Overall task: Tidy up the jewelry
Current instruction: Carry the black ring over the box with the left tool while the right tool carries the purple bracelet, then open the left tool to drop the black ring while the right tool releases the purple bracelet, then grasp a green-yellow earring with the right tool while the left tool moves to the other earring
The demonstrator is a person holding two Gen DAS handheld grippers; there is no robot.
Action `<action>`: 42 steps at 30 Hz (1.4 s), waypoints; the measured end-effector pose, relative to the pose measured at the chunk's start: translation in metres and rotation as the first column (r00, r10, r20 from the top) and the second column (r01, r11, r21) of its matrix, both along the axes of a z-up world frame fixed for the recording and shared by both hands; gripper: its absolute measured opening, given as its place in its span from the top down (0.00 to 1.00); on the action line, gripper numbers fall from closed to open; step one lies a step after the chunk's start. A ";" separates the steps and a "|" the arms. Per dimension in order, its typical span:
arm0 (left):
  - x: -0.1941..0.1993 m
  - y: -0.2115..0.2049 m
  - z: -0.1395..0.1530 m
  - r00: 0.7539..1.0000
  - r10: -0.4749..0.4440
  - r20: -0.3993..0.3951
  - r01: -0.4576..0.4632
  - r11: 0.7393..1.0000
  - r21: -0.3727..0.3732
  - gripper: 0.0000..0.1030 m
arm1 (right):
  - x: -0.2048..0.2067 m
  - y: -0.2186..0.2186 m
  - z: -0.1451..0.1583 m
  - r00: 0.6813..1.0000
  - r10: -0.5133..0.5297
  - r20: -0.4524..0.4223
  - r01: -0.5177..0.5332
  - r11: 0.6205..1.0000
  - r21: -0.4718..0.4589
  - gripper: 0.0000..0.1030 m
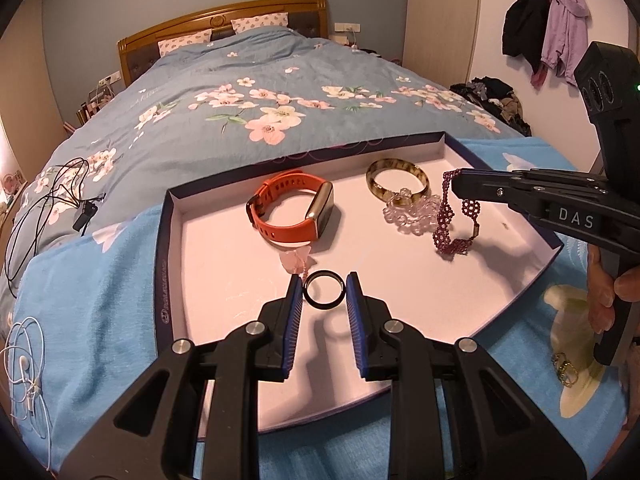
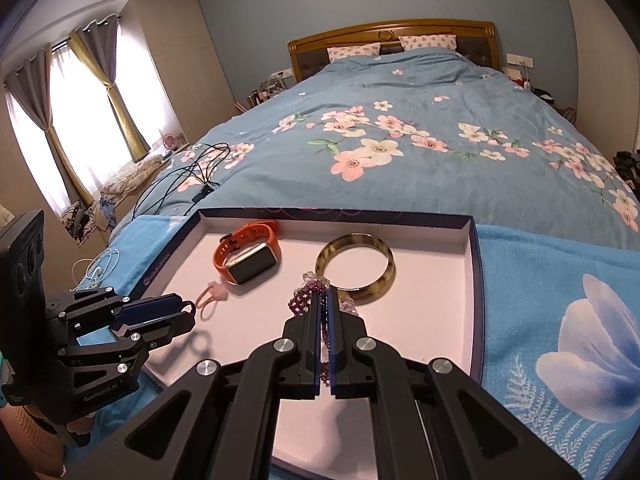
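Left wrist view: nearest the lens, my left gripper (image 1: 324, 286) holds a black ring (image 1: 323, 287) between its blue pads, jaws only narrowly apart, poised just above the tray (image 1: 172, 264) near its near edge. Its shadow on the liner suggests the ring has not landed. Just beyond lies a pink butterfly charm (image 1: 297, 260); toward the far edge sit an orange smartwatch (image 1: 292, 210) and, nearer the far right corner, a mottled bangle (image 1: 397, 180) with a clear bead bracelet (image 1: 410, 210) touching it. From the right side my right gripper (image 1: 456, 184) dangles a purple beaded bracelet (image 1: 454, 220), its lower end resting on the liner.

Right wrist view: nearest the lens, my right gripper (image 2: 325, 300) is fully closed on the purple beaded bracelet (image 2: 306, 298), close to the bangle (image 2: 356, 268). At the tray's (image 2: 474, 280) left edge my left gripper (image 2: 188, 308) carries the ring.

Step in hand, as I judge it: placing both pieces in the tray. Next I should lower each into bare liner, apart from its neighbours, then open the jaws gently so the ring does not roll.
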State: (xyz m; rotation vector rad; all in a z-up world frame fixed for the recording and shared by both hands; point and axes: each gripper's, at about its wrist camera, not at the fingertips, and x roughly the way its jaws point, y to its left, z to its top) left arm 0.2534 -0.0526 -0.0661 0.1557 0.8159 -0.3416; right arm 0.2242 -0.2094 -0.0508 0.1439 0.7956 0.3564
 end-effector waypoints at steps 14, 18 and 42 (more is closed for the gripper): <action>0.017 0.004 -0.015 0.998 0.020 -0.057 -0.021 1.000 -0.015 0.78 | 0.007 -0.005 -0.012 0.999 -0.036 -0.038 0.036 0.999 -0.004 0.95; 0.018 0.005 -0.015 0.998 0.022 -0.059 -0.024 1.000 -0.018 0.69 | 0.003 -0.009 -0.010 0.998 -0.053 -0.034 0.053 0.999 0.004 0.91; -0.100 0.023 0.037 0.987 -0.082 0.137 0.086 0.996 -0.025 0.47 | -0.101 -0.018 0.020 0.997 0.053 0.057 -0.049 0.997 -0.060 0.67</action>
